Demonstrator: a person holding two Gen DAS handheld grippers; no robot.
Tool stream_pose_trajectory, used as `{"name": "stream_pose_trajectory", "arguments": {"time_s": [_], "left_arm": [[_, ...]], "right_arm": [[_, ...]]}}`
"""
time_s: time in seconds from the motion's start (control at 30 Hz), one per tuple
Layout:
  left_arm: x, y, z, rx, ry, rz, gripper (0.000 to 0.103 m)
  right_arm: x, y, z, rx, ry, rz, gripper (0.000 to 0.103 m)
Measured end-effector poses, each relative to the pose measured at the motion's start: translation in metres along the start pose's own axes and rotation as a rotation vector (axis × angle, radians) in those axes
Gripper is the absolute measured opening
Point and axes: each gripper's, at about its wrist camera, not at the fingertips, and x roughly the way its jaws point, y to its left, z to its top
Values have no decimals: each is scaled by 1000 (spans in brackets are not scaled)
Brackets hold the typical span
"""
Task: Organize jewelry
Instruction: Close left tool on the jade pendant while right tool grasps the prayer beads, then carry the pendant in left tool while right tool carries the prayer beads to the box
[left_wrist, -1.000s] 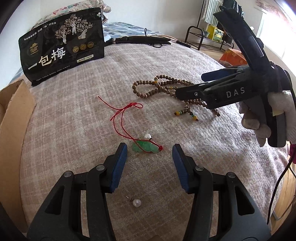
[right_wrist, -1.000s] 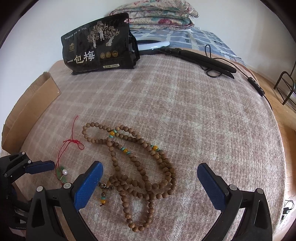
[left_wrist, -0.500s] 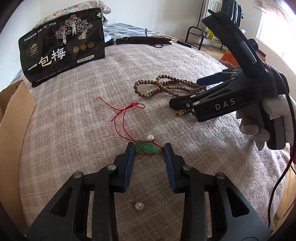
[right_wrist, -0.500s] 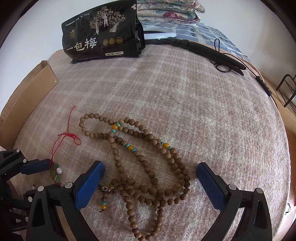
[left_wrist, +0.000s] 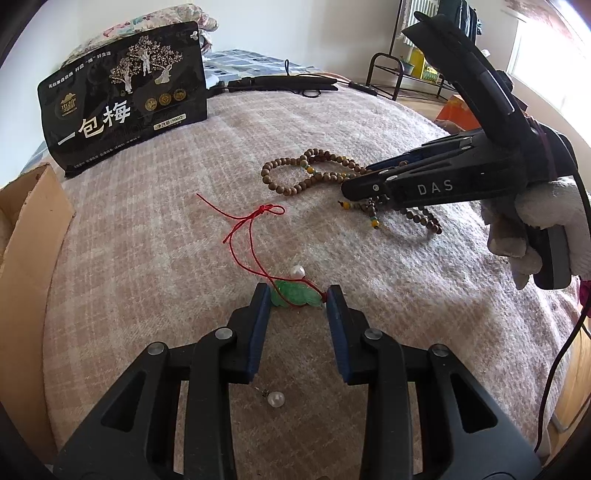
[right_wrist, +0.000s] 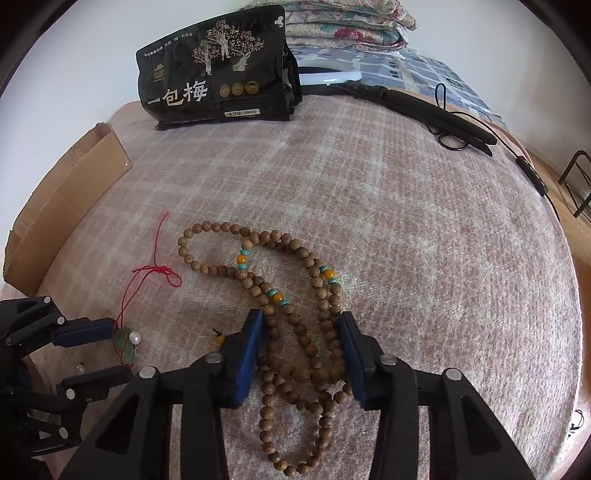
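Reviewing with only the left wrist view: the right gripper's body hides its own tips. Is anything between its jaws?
Observer: Yes. In the right wrist view the right gripper is closing, with several strands of the wooden bead necklace bunched between its pads.
Operator: Does the necklace end under the gripper?
Observer: No. One loop extends past the pads toward the camera and lies flat on the blanket.
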Motion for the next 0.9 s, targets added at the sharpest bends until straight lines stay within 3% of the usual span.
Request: {"name": "stream_pose_trajectory", "arguments": {"time_s": [0.17,0.9], "left_arm": [[-3,1,0,-10,-7,-1,31],[-47,10,13,-58,-103,11,31]], "right_arm": [[-4,-3,-1,17,-12,14,13],[-72,7,12,20,-144,30,11]]}}
